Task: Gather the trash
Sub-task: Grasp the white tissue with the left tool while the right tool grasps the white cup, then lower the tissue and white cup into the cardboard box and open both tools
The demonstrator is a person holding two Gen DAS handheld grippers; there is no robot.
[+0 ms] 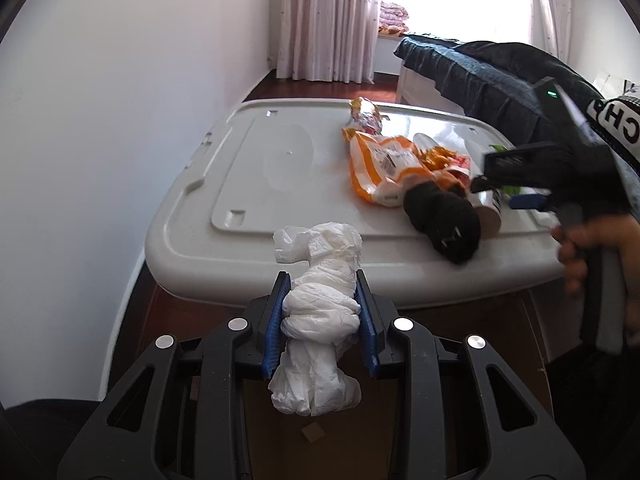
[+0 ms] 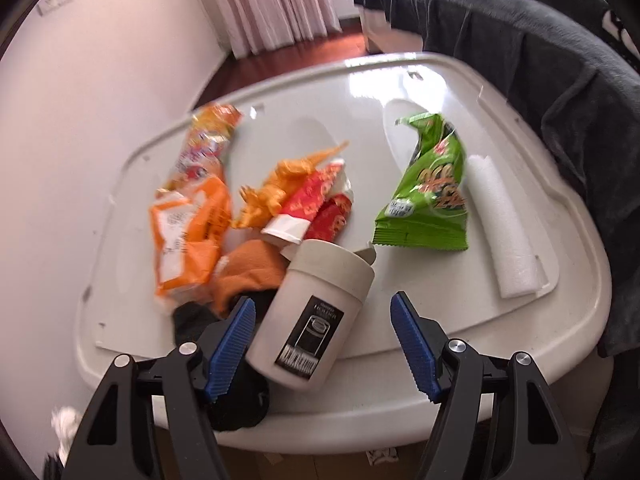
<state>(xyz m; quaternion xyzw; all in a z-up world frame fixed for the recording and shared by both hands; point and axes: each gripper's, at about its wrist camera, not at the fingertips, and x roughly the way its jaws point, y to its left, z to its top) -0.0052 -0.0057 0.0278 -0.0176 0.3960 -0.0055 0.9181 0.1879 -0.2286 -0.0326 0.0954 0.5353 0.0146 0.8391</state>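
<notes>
My left gripper (image 1: 321, 280) is shut on a crumpled white tissue wad (image 1: 320, 320), held just in front of the near edge of a white storage-box lid (image 1: 240, 184). On the lid lie an orange wrapper (image 2: 188, 232), a crushed red paper cup (image 2: 312, 204), a green snack bag (image 2: 428, 196) and a white foam tube (image 2: 504, 232). A beige cup (image 2: 312, 320) lies on its side between the open fingers of my right gripper (image 2: 323, 301); a gap shows on its right side. A black rolled cloth (image 1: 444, 224) lies beside the cup.
A dark garment (image 2: 520, 40) hangs over the lid's right side. A white wall runs along the left, and pink curtains (image 1: 324, 16) hang at the back. A person's hand (image 1: 580, 248) holds the right gripper. Brown cardboard (image 1: 312, 432) lies below the lid's near edge.
</notes>
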